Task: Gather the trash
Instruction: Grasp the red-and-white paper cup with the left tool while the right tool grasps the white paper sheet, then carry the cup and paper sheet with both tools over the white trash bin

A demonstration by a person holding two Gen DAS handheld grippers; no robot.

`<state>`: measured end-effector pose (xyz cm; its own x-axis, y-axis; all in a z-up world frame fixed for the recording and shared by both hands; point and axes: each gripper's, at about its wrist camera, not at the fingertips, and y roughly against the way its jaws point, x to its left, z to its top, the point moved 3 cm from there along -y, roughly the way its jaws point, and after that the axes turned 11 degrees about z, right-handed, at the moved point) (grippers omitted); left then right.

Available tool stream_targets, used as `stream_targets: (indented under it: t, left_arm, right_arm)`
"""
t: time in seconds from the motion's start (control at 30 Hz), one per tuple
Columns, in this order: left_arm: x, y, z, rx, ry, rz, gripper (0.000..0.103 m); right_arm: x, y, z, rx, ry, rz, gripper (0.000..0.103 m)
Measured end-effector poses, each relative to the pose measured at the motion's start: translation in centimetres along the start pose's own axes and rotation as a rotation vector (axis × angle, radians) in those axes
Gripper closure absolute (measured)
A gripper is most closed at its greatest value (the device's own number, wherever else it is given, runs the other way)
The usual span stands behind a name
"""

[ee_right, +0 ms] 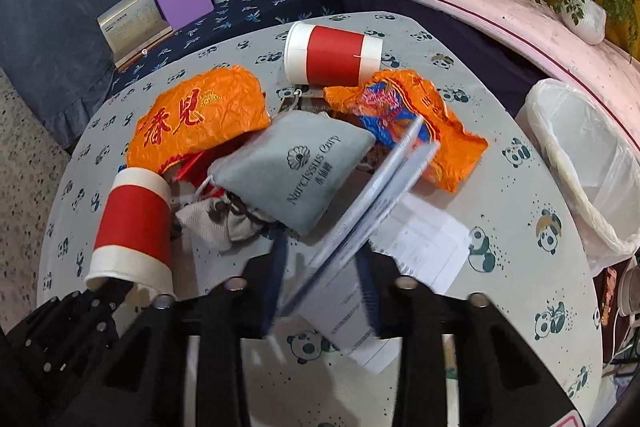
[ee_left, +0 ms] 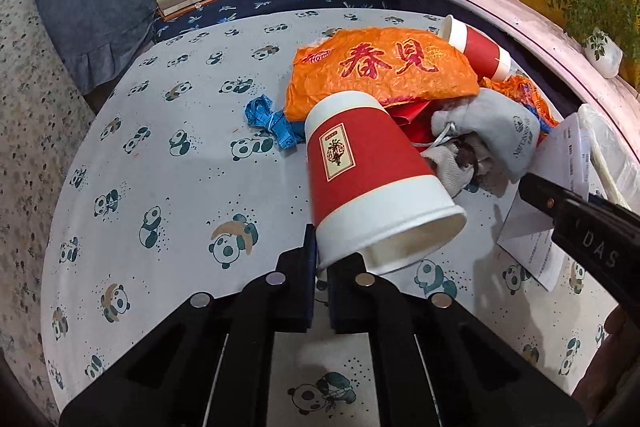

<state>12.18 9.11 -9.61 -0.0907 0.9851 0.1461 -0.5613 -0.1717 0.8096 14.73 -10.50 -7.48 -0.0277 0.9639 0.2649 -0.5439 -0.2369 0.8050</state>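
A round table (ee_left: pixel 160 187) covered in a panda-print cloth holds a heap of litter. The left gripper (ee_left: pixel 320 291) has its fingers clenched on the rim of a red and white paper cup (ee_left: pixel 368 179), one finger outside the wall and one inside the mouth, so the cup tilts with its base pointing up and away. In the right wrist view this same cup sits at the lower left. The right gripper (ee_right: pixel 324 267) has its fingers either side of a folded paper sheet (ee_right: pixel 372 203) that stands up on edge between them; the motion blur there makes it hard to tell whether the pads press on it. Behind the sheet lies a grey pouch (ee_right: pixel 296 167) resting on a crumpled orange wrapper (ee_right: pixel 200 123), with a second wrapper (ee_right: pixel 420 131) to its right. A second cup (ee_right: pixel 332 55) lies on its side at the far edge of the table. A bin (ee_right: pixel 580 163) lined with a clear bag stands just beside the table on the right.
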Motion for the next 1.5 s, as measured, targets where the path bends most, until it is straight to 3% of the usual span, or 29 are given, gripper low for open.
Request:
stream_targets:
  t: [0.03, 0.17, 0.8, 1.1, 1.5]
  left_arm:
    - [-0.1, 0.2, 0.0, -0.003, 0.000, -0.004, 0.099]
    - [-0.8, 1.9, 0.0, -0.027, -0.007, -0.017, 0.099]
    - [-9.2, 11.1, 1.7, -0.175, -0.102, -0.154, 0.099]
    - [-16.1, 12.9, 2.9, -0.199, -0.187, -0.230, 0.099]
    - [-27.4, 12.5, 4.2, -0.208, -0.318, -0.329, 0.099]
  right_arm:
    - [-0.1, 0.2, -0.1, -0.003, -0.001, 0.004, 0.092]
    - [-0.7, 2.0, -0.3, -0.033, -0.005, 0.016, 0.100]
    - [-4.0, 14.1, 0.3, -0.254, -0.002, 0.059, 0.101]
    - [-10.6, 17.1, 0.9, -0.328, -0.089, -0.025, 0.101]
    - [-21.2, 17.3, 1.3, -0.358, -0.240, -0.149, 0.101]
